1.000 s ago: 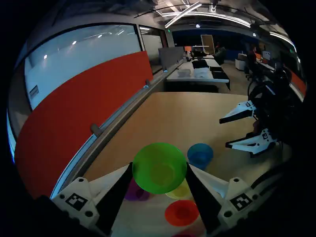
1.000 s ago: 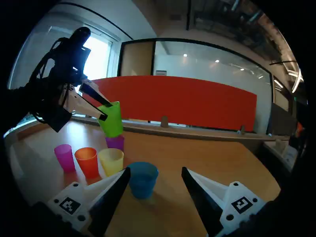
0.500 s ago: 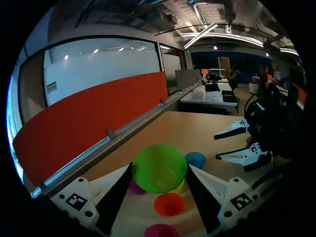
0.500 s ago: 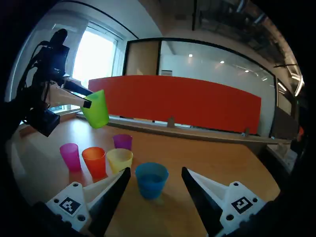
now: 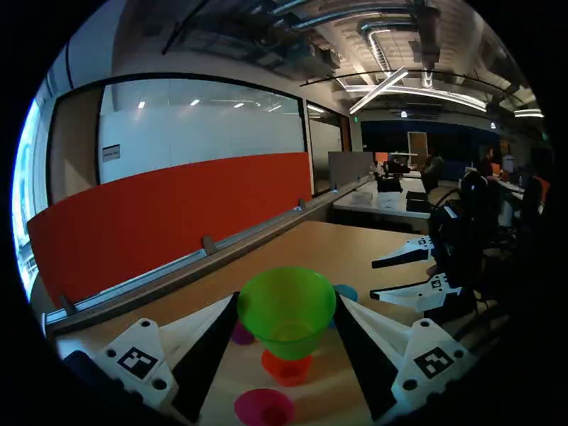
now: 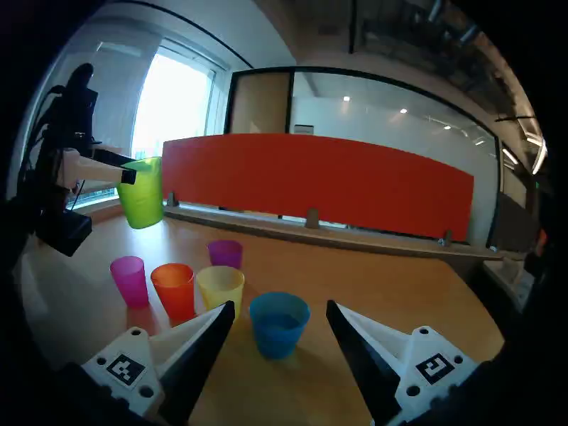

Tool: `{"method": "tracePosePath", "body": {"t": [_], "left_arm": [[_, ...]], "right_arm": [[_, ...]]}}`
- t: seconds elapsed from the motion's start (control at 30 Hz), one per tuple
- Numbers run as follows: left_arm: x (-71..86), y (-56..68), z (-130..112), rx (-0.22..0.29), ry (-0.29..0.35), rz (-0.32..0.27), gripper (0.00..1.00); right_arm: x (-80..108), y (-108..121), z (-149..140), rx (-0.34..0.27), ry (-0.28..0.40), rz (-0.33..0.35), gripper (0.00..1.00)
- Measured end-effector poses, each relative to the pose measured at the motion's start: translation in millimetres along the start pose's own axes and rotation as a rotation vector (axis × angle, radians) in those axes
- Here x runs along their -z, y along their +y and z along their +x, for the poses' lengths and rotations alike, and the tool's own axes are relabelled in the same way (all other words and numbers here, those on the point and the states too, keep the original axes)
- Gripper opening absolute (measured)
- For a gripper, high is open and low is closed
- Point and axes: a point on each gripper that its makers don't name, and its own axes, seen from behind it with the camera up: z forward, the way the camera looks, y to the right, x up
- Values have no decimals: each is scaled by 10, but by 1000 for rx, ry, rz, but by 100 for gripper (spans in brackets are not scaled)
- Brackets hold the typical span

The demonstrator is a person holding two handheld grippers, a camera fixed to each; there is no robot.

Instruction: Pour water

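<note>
Clamping the green cup [image 5: 287, 316] between both fingers, the left gripper [image 5: 285, 299] holds it off the table [image 6: 397, 284], near the pink cup [image 6: 130, 280]. Its long axis is near vertical, mouth up, slightly tipped. It is translucent lime, narrowing to the base. The right gripper [image 6: 279, 307] is spread wide and empty, with the blue cup [image 6: 279, 325] standing untouched between its fingers.

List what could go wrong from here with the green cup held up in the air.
1. The left gripper holds the green cup high above the table. Pouring from there could splash or miss, since the orange cup, yellow cup and pink cup stand crowded.
2. The open right gripper faces the blue cup closely, and pushing forward might knock it.
</note>
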Motion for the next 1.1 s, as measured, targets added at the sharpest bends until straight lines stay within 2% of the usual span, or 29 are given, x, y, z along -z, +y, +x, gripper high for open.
{"method": "tracePosePath", "body": {"t": [0.3,0.57,0.87,1.1], "left_arm": [[148,183,192,75,102,-3,90],[311,296,216,82,131,-6,90],[468,351,379,107,212,16,90],[582,344,365,115,224,37,90]], "right_arm": [[-22,-48,21,0,2,11,100],[-22,-50,45,7,3,12,100],[-47,-91,42,8,3,23,100],[-73,-80,10,15,-6,27,100]]}}
